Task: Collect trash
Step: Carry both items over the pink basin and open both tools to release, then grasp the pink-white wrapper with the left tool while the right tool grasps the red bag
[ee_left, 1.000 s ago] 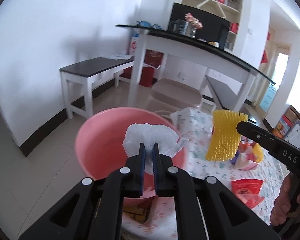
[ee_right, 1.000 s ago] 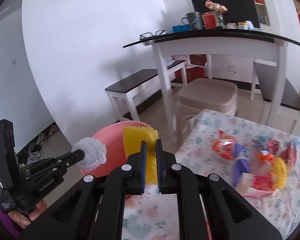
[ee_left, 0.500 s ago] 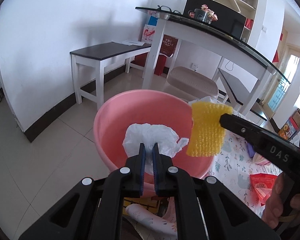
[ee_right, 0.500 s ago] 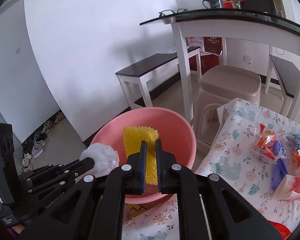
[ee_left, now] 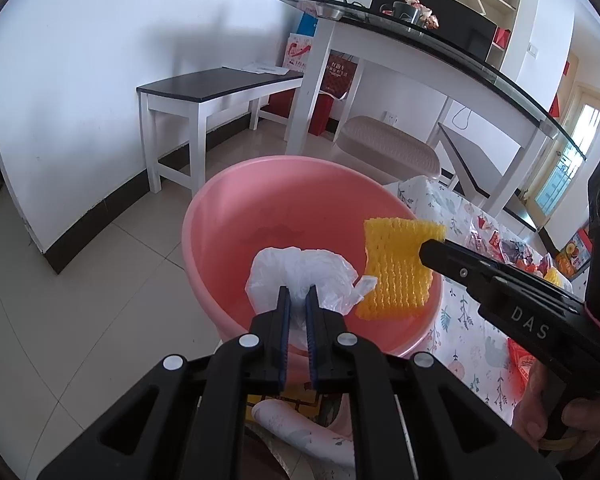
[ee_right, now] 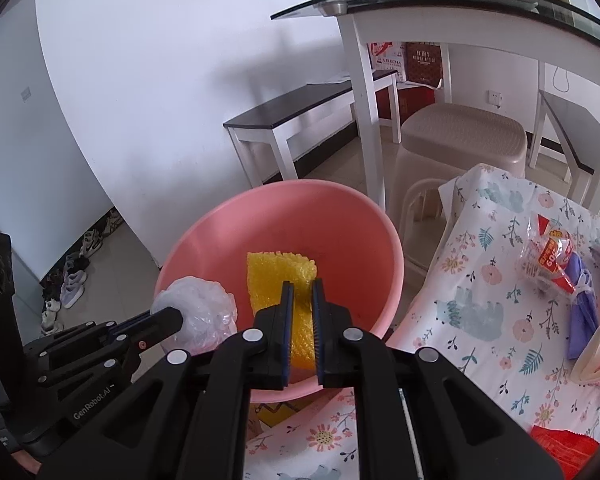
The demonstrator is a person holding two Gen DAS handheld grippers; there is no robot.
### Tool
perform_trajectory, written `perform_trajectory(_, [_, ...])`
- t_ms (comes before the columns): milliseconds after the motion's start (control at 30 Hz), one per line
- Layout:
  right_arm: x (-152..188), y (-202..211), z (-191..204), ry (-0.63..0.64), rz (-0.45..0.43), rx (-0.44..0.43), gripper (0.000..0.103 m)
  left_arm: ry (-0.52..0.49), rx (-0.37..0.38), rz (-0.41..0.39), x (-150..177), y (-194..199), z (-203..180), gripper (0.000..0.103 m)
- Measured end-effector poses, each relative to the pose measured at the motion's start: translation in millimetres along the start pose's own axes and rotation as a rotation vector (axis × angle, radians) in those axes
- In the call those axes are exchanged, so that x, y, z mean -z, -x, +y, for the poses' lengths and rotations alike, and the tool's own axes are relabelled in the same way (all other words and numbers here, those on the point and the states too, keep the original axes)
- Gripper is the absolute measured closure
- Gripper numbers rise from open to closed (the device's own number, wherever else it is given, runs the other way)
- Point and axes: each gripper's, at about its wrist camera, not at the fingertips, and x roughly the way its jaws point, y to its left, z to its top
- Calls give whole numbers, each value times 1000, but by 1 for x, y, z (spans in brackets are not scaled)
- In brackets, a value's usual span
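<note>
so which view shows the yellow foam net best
The left wrist view: the foam net hangs side-on over the pink basin, its whole ribbed face clear, pinched at one edge by the right gripper. In the right wrist view the gripper's own fingers cover its lower middle, leaving mainly the top.

I see a white bench point(ee_left: 220, 88) with a dark top by the white wall. Near it stands a tall white table point(ee_right: 440, 12) with a glass top; a beige plastic stool point(ee_right: 460, 140) is under it. Some shoes point(ee_right: 74, 276) lie on the tiled floor.
</note>
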Motion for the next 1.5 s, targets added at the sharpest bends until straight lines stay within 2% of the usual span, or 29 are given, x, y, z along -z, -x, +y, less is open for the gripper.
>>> perform_trajectory(300, [3, -6, -2, -6, 41, 0, 92, 4, -15, 2, 1, 0, -2, 89])
perform_trajectory(367, [3, -5, -2, -6, 42, 0, 91, 2, -14, -4, 2, 2, -1, 83])
perform_trajectory(433, [3, -5, -2, -4, 43, -1, 89, -3, -16, -16, 2, 6, -2, 72])
perform_trajectory(467, [3, -4, -2, -4, 44, -1, 88, -5, -18, -23, 2, 7, -3, 71])
perform_trajectory(600, [5, -3, -3, -4, 52, -8, 82, -7, -16, -30, 2, 11, -3, 69])
perform_trajectory(800, [8, 8, -2, 0, 39, -12, 81, -16, -12, -36, 3, 19, -8, 68])
perform_trajectory(1167, [24, 67, -23, 7, -1, 63, 81, -88, 64, -42, 6, 31, -50, 68])
perform_trajectory(1500, [47, 142, -91, -97, -76, 205, 81, -171, 180, 1, 21, 35, -112, 68])
